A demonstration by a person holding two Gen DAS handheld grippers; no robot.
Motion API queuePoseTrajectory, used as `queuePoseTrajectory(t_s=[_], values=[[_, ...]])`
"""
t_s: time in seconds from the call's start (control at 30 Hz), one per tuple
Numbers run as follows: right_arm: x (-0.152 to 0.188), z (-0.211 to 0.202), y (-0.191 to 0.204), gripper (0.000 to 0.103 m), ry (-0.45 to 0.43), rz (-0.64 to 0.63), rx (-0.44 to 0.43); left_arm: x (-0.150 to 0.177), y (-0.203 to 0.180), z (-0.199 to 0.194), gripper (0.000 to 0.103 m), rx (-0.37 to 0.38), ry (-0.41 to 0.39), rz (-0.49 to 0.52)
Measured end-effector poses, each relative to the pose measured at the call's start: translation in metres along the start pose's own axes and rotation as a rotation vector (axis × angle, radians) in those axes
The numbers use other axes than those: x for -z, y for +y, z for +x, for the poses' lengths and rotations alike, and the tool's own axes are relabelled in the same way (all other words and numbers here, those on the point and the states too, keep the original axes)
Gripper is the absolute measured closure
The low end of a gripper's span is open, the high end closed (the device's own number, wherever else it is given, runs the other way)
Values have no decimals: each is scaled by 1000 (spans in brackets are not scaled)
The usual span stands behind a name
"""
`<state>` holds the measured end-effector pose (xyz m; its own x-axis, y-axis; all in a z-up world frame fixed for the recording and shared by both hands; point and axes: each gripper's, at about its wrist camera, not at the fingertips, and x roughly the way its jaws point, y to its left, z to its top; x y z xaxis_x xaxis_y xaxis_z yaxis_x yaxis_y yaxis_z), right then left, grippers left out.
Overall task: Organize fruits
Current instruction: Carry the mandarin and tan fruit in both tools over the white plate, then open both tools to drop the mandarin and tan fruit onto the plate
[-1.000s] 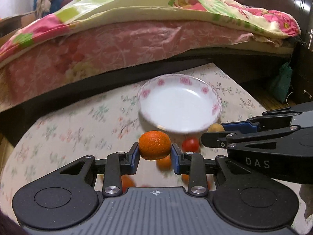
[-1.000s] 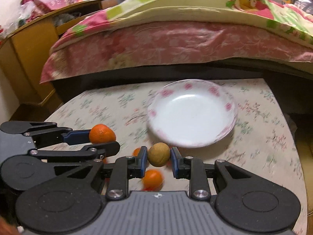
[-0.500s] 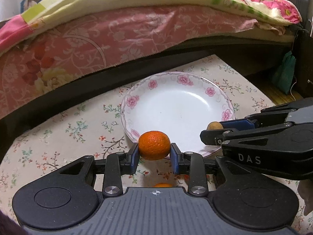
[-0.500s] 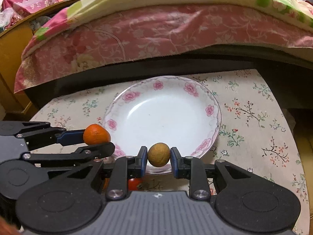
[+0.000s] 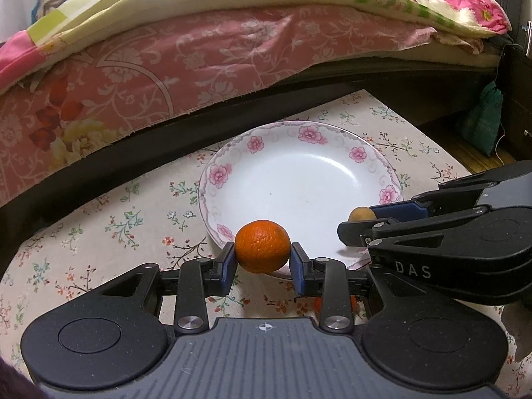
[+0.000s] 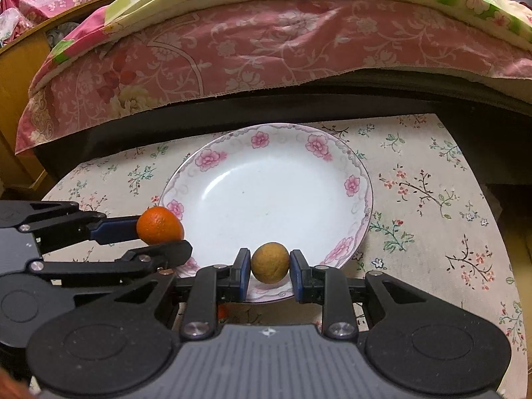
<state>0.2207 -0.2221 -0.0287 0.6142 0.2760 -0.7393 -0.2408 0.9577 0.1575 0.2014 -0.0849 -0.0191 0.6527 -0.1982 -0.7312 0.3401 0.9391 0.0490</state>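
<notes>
Left gripper [image 5: 262, 261], at the near-left rim of the plate [image 5: 372, 153]: jaws closed snugly on the orange [image 5: 262, 246], held just over the rim. Right gripper [image 6: 270, 274], close alongside: jaws pinched on the small tan fruit [image 6: 270, 262], over the near rim. Plate bare, set on the floral tablecloth [image 6: 432, 199].

Best done, judging by this: carried further inward past the rim, lowered toward the shallow middle, released gently so nothing rolled off. One at a time, given how near the two tools sat.

Bed frame [image 5: 99, 166] just beyond the plate's far edge; open cloth to the right.
</notes>
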Motion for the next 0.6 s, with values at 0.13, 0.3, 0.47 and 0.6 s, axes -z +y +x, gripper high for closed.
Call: queuePoseTrajectory(t_s=[0.13, 0.3, 0.47, 0.6], values=[[0, -1, 0, 76, -2, -2, 5, 0, 0, 0, 59, -4, 1, -2], [-1, 0, -1, 76, -5, 1, 4, -1, 1, 1, 57, -7, 0, -6], [-2, -4, -2, 76, -15, 11, 4, -2, 1, -3, 55, -7, -7, -10], [-4, -10, -1, 75, -31, 18, 3, -3, 1, -9, 54, -5, -18, -16]])
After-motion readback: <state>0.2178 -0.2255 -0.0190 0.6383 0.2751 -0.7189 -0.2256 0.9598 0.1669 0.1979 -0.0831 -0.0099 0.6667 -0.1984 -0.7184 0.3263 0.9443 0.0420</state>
